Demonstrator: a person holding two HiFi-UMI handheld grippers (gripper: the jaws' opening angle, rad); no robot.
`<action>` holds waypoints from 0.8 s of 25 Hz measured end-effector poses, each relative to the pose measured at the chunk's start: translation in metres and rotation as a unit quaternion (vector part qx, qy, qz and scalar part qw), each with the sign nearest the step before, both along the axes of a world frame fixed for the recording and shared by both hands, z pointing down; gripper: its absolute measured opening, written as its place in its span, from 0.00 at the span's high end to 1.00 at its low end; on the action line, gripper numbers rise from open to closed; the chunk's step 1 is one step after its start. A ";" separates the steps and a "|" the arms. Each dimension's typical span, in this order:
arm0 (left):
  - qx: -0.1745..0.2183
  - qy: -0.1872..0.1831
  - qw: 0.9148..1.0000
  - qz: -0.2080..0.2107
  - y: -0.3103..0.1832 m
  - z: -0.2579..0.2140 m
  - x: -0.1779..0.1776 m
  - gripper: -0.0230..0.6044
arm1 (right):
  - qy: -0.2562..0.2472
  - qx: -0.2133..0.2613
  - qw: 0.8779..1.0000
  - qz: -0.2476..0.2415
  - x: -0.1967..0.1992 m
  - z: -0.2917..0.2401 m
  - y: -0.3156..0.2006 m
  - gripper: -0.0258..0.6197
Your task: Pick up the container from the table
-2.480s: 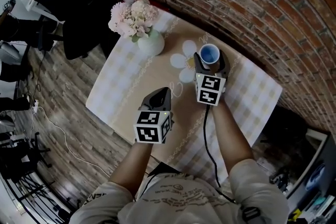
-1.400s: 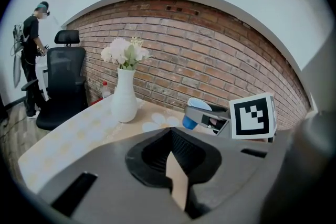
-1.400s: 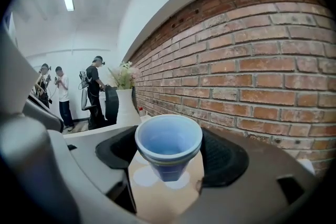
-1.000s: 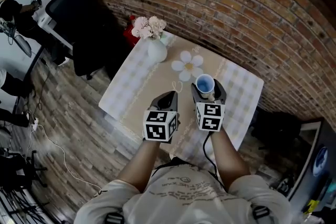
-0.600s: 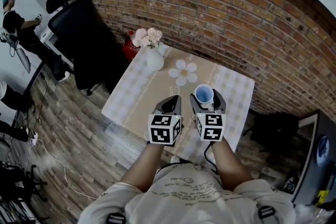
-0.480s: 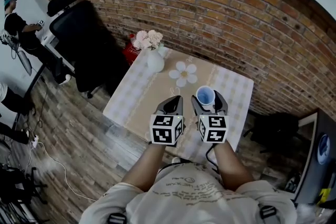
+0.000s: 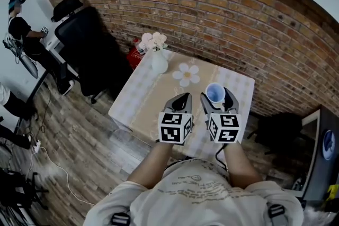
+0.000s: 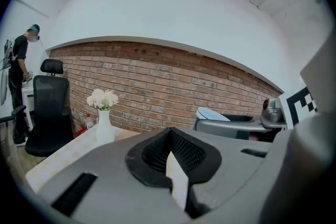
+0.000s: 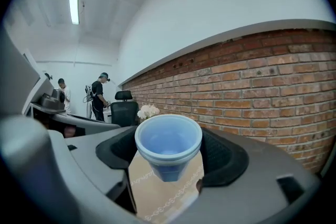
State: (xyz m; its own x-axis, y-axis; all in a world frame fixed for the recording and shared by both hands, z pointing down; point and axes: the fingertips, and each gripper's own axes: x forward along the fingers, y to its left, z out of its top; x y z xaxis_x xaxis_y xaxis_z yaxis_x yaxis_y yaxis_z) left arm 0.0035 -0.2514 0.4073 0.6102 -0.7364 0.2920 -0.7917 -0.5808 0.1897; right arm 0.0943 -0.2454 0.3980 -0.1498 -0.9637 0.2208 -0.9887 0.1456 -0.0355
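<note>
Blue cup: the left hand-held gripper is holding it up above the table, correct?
No, the side is wrong. The right hand-held gripper holds the blue cup up above the table, its jaws closed on the cup, as the right gripper view shows. The left hand-held gripper is shut with nothing between its jaws.
</note>
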 end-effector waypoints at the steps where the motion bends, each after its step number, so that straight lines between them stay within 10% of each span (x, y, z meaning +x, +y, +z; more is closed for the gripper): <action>1: 0.005 0.001 1.000 0.000 0.002 -0.004 0.000 0.96 | 0.002 0.004 1.000 0.001 0.001 -0.004 0.002 0.40; 20: 0.018 -0.002 1.000 0.002 0.027 -0.011 -0.009 0.96 | -0.005 0.024 1.000 0.010 -0.002 -0.013 0.026 0.40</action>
State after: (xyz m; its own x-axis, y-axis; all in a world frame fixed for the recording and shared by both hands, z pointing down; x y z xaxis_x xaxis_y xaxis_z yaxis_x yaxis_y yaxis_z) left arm -0.0053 -0.2248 0.3959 0.6117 -0.7442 0.2683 -0.7903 -0.5901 0.1648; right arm 0.0925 -0.2198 0.3846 -0.1333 -0.9759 0.1728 -0.9909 0.1283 -0.0397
